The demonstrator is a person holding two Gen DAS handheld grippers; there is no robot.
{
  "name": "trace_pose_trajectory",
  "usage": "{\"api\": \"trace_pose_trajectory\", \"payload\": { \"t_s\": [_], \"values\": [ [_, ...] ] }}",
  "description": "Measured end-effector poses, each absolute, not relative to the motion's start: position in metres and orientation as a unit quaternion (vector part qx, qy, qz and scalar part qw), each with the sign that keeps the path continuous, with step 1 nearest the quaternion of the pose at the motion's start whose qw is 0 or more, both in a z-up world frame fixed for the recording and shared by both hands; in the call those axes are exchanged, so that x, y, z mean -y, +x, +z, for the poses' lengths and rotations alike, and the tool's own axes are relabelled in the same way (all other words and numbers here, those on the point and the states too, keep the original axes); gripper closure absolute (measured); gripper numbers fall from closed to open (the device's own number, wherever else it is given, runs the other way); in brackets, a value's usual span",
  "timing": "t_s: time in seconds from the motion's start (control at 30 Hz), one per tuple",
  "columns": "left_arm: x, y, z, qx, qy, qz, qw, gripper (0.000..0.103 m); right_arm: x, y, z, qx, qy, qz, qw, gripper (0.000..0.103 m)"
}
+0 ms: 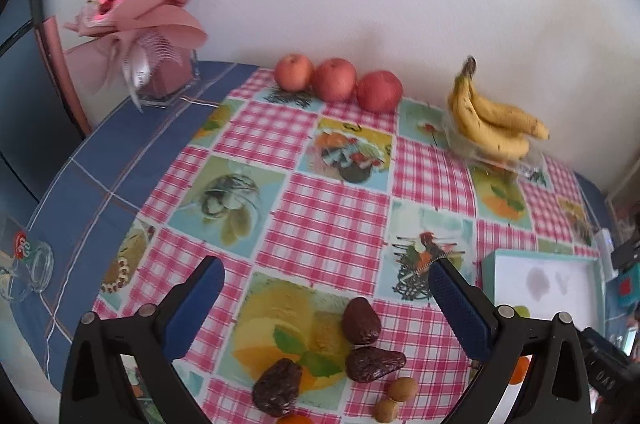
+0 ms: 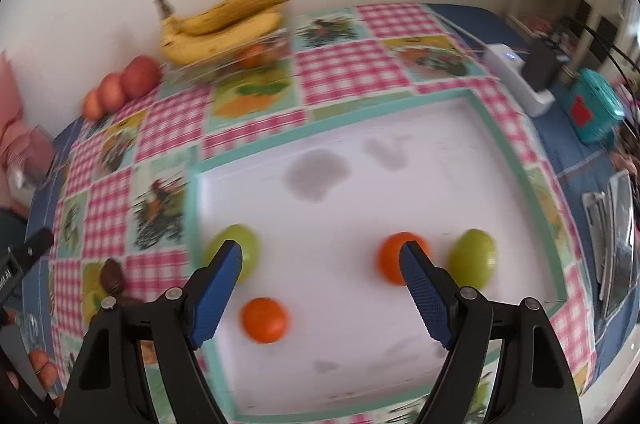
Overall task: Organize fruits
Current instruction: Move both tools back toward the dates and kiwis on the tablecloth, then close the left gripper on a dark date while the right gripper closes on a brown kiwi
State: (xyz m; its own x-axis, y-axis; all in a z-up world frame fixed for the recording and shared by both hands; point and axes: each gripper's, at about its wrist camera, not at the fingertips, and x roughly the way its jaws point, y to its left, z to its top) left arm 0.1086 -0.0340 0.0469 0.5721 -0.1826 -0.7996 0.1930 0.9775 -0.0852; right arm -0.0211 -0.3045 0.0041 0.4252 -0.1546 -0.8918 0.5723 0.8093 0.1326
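My left gripper (image 1: 324,274) is open and empty above three dark brown avocados (image 1: 361,321) and two small brown fruits (image 1: 401,389) on the checked tablecloth. Three red apples (image 1: 336,79) line the far wall. A bunch of bananas (image 1: 492,118) lies on a clear dish. My right gripper (image 2: 320,256) is open and empty over a white tray with a teal rim (image 2: 192,192). The tray holds two oranges (image 2: 265,320) and two green fruits (image 2: 474,257). The bananas (image 2: 224,24) and apples (image 2: 120,88) also show in the right wrist view.
A pink flower bouquet (image 1: 140,8) stands at the back left. A glass jar (image 1: 28,264) lies at the left edge. A white device (image 2: 516,76), a teal box (image 2: 592,108) and phones (image 2: 616,236) sit right of the tray. The left gripper's body (image 2: 20,260) is at the left.
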Motion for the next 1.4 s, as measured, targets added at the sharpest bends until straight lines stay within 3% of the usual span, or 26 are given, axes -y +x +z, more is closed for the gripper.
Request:
{"api": "trace_pose_trajectory", "payload": {
  "t_s": [0.3, 0.57, 0.7, 0.87, 0.97, 1.03, 1.23, 1.4],
  "values": [
    [-0.009, 0.097, 0.052, -0.464, -0.01, -0.084, 0.882, 0.0, 0.234, 0.006, 0.016, -0.49, 0.182, -0.133, 0.842, 0.021],
    [-0.026, 0.093, 0.012, -0.525, -0.035, -0.068, 0.848, 0.001, 0.187, 0.018, 0.002, -0.518, 0.155, -0.079, 0.837, 0.021],
    [-0.02, 0.093, -0.012, -0.56, -0.033, -0.074, 0.824, 0.014, 0.174, 0.024, -0.017, -0.545, 0.152, -0.062, 0.822, 0.021],
    [-0.013, 0.092, -0.029, -0.585, -0.031, -0.087, 0.805, 0.023, 0.164, 0.029, -0.042, -0.576, 0.154, -0.054, 0.801, 0.022],
    [-0.014, 0.092, -0.033, -0.596, -0.038, -0.091, 0.797, 0.028, 0.159, 0.03, -0.048, -0.582, 0.153, -0.045, 0.797, 0.033],
    [-0.013, 0.092, -0.034, -0.599, -0.041, -0.095, 0.794, 0.039, 0.155, 0.031, -0.051, -0.585, 0.151, -0.037, 0.796, 0.037],
    [-0.012, 0.092, -0.044, -0.614, -0.049, -0.105, 0.781, 0.048, 0.145, 0.033, -0.056, -0.587, 0.151, -0.013, 0.795, 0.054],
    [-0.012, 0.091, -0.049, -0.622, -0.054, -0.103, 0.774, 0.053, 0.142, 0.035, -0.06, -0.588, 0.153, -0.014, 0.794, 0.059]
  ]
}}
